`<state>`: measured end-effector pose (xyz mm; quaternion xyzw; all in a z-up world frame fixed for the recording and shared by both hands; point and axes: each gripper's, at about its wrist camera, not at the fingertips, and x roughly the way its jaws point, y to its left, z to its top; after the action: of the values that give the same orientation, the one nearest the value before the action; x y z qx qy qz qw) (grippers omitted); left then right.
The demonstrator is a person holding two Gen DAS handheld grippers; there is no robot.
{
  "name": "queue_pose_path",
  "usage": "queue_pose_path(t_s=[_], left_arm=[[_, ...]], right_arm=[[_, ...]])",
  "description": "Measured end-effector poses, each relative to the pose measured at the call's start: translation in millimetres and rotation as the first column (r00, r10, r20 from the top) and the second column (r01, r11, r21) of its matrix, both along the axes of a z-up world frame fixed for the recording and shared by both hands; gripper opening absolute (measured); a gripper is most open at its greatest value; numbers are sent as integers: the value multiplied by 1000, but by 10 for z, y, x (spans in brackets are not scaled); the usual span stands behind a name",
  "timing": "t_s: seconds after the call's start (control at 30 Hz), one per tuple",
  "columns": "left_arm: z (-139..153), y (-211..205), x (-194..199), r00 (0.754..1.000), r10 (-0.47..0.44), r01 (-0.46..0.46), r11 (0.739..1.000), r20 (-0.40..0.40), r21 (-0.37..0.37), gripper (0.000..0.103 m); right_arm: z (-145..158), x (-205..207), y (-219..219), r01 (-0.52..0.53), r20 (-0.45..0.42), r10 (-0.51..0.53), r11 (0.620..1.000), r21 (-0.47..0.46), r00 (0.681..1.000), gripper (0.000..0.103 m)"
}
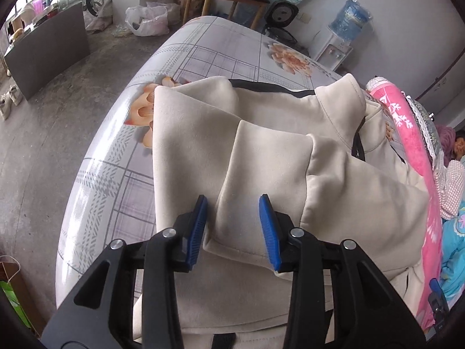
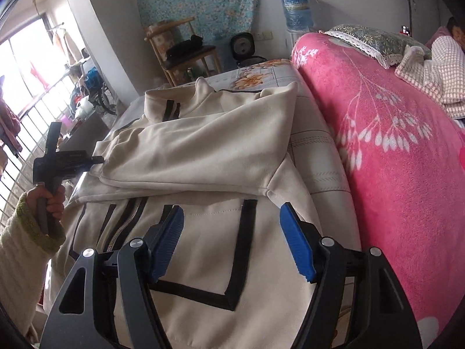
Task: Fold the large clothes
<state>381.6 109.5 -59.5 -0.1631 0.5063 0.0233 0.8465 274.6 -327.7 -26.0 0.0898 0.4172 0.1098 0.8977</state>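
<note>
Cream jacket flat on bed, collar far, hem near | sleeves folded crosswise | left tongs part-open astride sleeve cuff, grip unclear | right tongs wide, empty over pocket; nearer hem.

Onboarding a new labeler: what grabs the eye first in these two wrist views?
The cream jacket with black trim, spread on the checked floral sheet, its sleeves folded across the chest. Beside it, along its far side from the left hand, runs a hot-pink blanket with white leaf print. Blue-padded jaws fill the foreground: the right gripper stands open over the black-outlined pocket, the left gripper straddles a folded sleeve.
</note>
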Motion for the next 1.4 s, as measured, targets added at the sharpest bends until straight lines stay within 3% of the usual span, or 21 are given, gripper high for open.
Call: queue_pose_path(t_s=[0.03, 0.17, 0.33, 0.43, 0.5, 0.67, 0.83, 1.03, 1.3, 1.4], left_arm=[[3, -41, 2, 1000, 1, -1, 999, -1, 36, 32], [5, -202, -21, 1000, -8, 6, 979, 7, 205, 7], [366, -369, -212, 991, -81, 45, 954, 109, 298, 4], [715, -396, -466, 977, -98, 41, 959, 191, 280, 4], [776, -335, -576, 977, -81, 27, 965, 200, 262, 4], [325, -122, -595, 996, -43, 27, 979, 74, 204, 4], [179, -66, -645, 995, -55, 39, 984, 87, 173, 4], [131, -45, -657, 994, -56, 40, 987, 99, 158, 4], [54, 5, -664, 991, -40, 23, 990, 125, 136, 8], [53, 16, -617, 991, -32, 16, 992, 130, 125, 8]], right_arm=[[-13, -4, -2, 2, 0, -2, 1000, -3, 1000, 67], [-32, -5, 5, 6, 0, -6, 1000, -8, 1000, 67], [49, -41, 1, 9, 24, -9, 1000, -14, 1000, 67], [137, -91, 0, 6, 48, -5, 999, -37, 999, 67], [181, -123, -14, 1, 63, 2, 999, -43, 998, 67], [201, -77, -66, 3, 33, -2, 999, -35, 999, 67], [284, 154, -164, 3, 8, -3, 1000, -29, 1000, 67], [155, 911, -302, 48, -100, -41, 996, 73, 994, 67], [-80, 1655, -67, 37, -117, -42, 999, -40, 992, 52], [-186, 1773, 73, 4, -124, -22, 990, -143, 992, 43]])
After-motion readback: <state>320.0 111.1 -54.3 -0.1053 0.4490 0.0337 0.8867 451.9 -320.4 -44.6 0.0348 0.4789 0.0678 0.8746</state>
